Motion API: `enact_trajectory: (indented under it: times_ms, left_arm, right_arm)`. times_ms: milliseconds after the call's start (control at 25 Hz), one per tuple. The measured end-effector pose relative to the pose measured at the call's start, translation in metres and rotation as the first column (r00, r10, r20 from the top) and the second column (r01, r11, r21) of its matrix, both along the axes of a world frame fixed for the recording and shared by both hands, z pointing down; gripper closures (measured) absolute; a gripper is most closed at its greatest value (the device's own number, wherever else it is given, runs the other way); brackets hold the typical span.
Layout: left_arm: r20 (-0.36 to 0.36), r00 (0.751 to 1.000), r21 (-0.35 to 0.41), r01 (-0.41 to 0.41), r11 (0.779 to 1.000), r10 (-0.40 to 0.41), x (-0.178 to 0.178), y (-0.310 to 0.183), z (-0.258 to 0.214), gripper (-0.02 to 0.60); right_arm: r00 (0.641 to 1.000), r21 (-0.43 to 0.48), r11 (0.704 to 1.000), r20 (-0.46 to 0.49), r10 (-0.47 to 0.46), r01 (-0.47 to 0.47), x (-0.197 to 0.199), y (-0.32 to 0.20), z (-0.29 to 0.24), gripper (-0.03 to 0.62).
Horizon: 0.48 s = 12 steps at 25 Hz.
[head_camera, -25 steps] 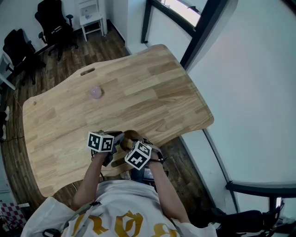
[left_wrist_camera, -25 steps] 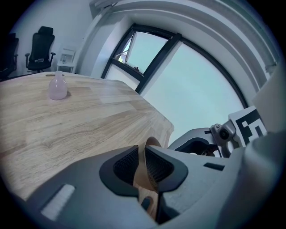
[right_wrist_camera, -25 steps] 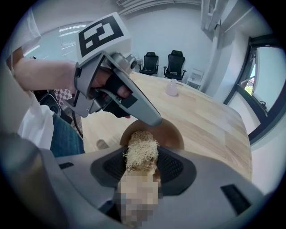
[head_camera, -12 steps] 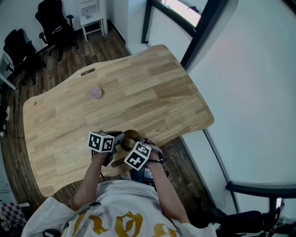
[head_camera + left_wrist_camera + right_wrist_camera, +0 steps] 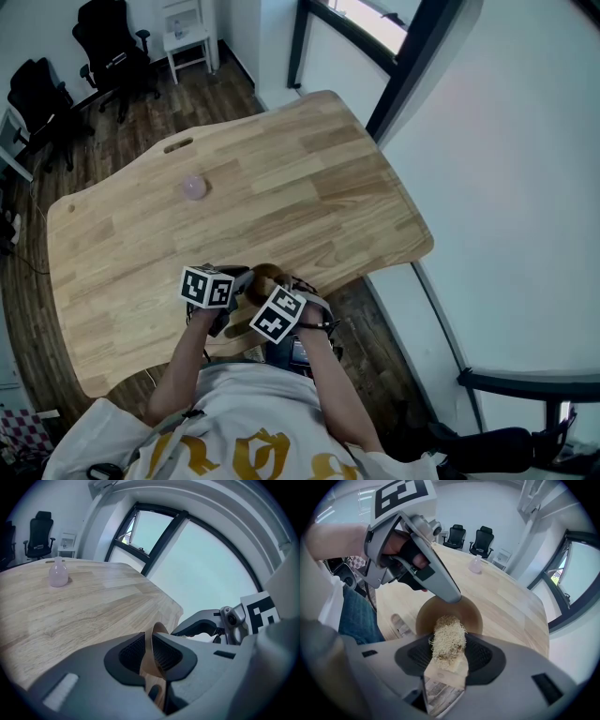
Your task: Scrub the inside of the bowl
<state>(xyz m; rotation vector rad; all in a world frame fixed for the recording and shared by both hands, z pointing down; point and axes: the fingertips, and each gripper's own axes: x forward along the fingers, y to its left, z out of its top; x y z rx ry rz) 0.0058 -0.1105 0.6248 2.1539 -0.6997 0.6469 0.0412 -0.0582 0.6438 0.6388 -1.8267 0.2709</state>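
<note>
at the bottom of the head view, the person's forearms meet over the near edge of the table [image 5: 281,187], both tools close together. the right gripper [image 5: 449,656] is clamped on a scrubber [image 5: 447,639], a tuft of pale fibres on a tan block, with its fibre end pointing down into the bowl [image 5: 471,613]. whether the fibres touch the inner wall, i cannot tell. the left gripper [image 5: 149,651] is closed on the bowl's thin wooden rim, one pad inside and one outside, holding the bowl tilted just beside the table's edge in the lower middle of the head view.

judging from this, the weak spot is that rim-only grip: a hard push with the scrubber could lever the bowl round or out of the pads, and this close to the edge it could fall to the floor. the scrubber could also twist in its jaws, or the right gripper could knock the left one's finger at the rim.

further off, a small pink bottle [image 5: 194,187] stands well apart, and office chairs [image 5: 108,42] sit in the upper left.
</note>
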Motion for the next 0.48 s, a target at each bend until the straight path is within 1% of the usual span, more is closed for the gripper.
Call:
enact_trajectory:
  times_ms: [240, 480]
  left_arm:
    - [-0.003, 1.000, 0.003, -0.020, 1.000, 0.020, 0.008, 0.001, -0.004, 0.534]
    - [-0.020, 1.000, 0.000, -0.019, 1.000, 0.019, 0.014, 0.003, -0.006, 0.534]
  right_arm:
    - [0.999, 0.036, 0.998, -0.012, 0.053, -0.053, 0.010, -0.006, -0.004, 0.410]
    - [0.994, 0.126, 0.986, -0.019, 0.111, -0.108, 0.018, -0.021, -0.012, 0.410]
